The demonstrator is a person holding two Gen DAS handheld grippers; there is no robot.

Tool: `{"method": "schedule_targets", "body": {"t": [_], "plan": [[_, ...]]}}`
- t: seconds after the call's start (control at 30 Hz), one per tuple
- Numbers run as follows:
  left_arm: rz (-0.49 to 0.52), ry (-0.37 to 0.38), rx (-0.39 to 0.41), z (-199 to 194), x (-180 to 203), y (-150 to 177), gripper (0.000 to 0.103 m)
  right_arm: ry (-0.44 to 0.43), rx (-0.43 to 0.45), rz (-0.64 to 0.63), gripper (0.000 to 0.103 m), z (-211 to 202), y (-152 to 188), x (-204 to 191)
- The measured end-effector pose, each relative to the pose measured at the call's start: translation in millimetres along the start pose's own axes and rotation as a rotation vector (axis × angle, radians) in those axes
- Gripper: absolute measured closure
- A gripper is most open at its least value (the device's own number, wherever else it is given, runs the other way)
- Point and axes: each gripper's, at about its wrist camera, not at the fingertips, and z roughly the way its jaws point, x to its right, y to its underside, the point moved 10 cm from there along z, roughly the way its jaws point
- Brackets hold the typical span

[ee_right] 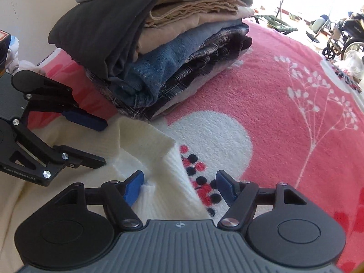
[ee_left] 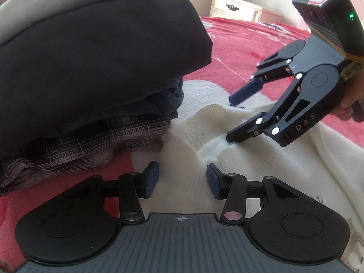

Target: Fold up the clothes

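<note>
A white knit garment (ee_left: pixel 204 132) lies on the pink bed blanket, its ribbed edge (ee_right: pixel 145 136) raised into a fold. My left gripper (ee_left: pixel 182 177) is open just above the knit, jaws on either side of it. It also shows in the right wrist view (ee_right: pixel 102 143), open. My right gripper (ee_right: pixel 179 184) is open low over the garment's ribbed edge, its left pad (ee_right: pixel 134 185) touching the knit. It shows in the left wrist view (ee_left: pixel 229 118), open with its tips on the fabric.
A tall stack of folded clothes (ee_right: pixel 159 45) stands beside the garment, dark grey on top, denim and plaid below; it also shows in the left wrist view (ee_left: pixel 91 56). Pink flowered blanket (ee_right: pixel 273 113) stretches right. A cream nightstand (ee_left: pixel 234 6) and a wheelchair (ee_right: pixel 343 41) stand beyond the bed.
</note>
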Motion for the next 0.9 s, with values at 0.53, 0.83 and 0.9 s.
{"method": "schedule_targets", "body": {"t": [0.53,0.83,0.9], "plan": [[0.101,-0.065,0.175,-65,39,0,0.1,0.023,0.161,0.001,0.088,-77,6,-33],[0.174,-0.024,0.306,-175,102,18,0.1,0.002,0.282,-0.01,0.089,-171,40,-90],[0.182,-0.014,0.328,-197,117,27,0.1,-0.001,0.291,-0.017,0.089,-189,53,-106]]}}
